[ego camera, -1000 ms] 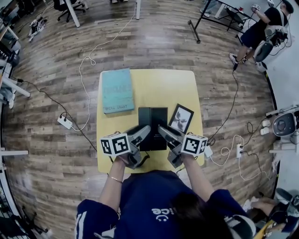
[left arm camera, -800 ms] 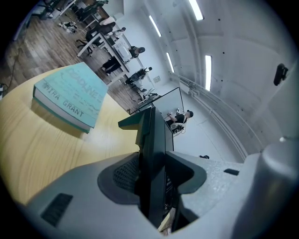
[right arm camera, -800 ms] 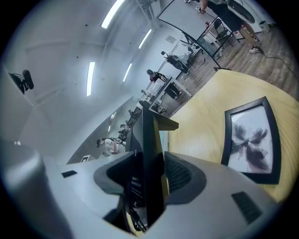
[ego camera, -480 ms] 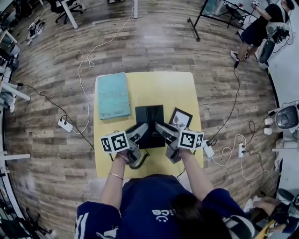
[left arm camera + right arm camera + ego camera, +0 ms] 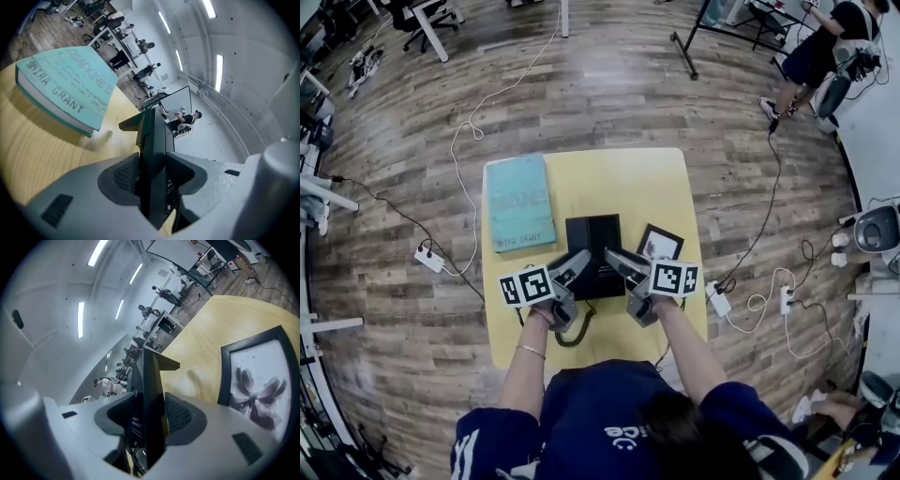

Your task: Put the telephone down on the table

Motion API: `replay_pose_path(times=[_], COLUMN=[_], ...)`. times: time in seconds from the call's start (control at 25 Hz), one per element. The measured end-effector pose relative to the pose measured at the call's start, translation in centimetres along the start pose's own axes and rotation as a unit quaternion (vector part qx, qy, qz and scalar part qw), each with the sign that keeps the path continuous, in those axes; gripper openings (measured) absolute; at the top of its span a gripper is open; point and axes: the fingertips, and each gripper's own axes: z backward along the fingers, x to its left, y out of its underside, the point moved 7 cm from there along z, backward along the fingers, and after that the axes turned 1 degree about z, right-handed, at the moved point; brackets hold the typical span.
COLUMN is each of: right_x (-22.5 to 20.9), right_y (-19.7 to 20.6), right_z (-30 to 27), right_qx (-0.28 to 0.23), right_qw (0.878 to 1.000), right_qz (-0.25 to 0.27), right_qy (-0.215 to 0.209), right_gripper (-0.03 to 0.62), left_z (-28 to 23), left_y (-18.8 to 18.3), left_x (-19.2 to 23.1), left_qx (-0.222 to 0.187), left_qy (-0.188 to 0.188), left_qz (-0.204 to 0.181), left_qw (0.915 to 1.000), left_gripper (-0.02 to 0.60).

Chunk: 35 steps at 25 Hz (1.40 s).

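Observation:
The black telephone (image 5: 593, 251) is over the middle of the yellow table (image 5: 609, 178), gripped from both sides. My left gripper (image 5: 578, 269) is shut on its left edge, and my right gripper (image 5: 613, 263) is shut on its right edge. In the left gripper view the telephone (image 5: 154, 140) stands edge-on between the pads of the left gripper (image 5: 152, 180). The right gripper view shows the telephone (image 5: 147, 390) clamped in the right gripper (image 5: 147, 420) the same way. Its coiled cord (image 5: 577, 330) hangs toward the table's near edge. A shadow lies on the table under the telephone's far end.
A teal book (image 5: 518, 202) lies flat at the table's left, also seen as the book (image 5: 65, 89) in the left gripper view. A black picture frame (image 5: 664, 243) with a flower print lies to the telephone's right, close to my right gripper. Cables and power strips (image 5: 428, 260) lie on the wooden floor.
Both grippers keep the same hold on the telephone. Grippers and telephone have drifted slightly left in the head view as the camera shifted.

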Motion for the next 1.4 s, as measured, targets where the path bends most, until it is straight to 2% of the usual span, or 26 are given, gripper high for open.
replay_pose_path(times=[0.28, 0.8, 1.16, 1.4], right_x=[-1.3, -2.4, -2.2, -2.4], right_y=[0.2, 0.2, 0.3, 0.1], right_z=[-0.5, -1.2, -1.9, -1.7], right_qx=[0.010, 0.030, 0.038, 0.032], right_qw=[1.000, 1.000, 0.999, 0.998], right_qz=[-0.005, 0.001, 0.013, 0.001], right_qy=[0.010, 0.004, 0.036, 0.056], right_gripper=[0.202, 0.209, 0.210, 0.216], left_z=[-0.9, -1.5, -1.4, -2.0], left_y=[0.3, 0.3, 0.1, 0.2], left_x=[1.3, 2.0, 2.6, 2.3], left_qx=[0.009, 0.018, 0.022, 0.025], left_qy=[-0.004, -0.012, -0.026, -0.033], left_qz=[0.007, -0.007, -0.023, -0.035], left_qw=[0.9999, 0.9997, 0.9992, 0.9985], left_gripper=[0.178, 0.178, 0.176, 0.178])
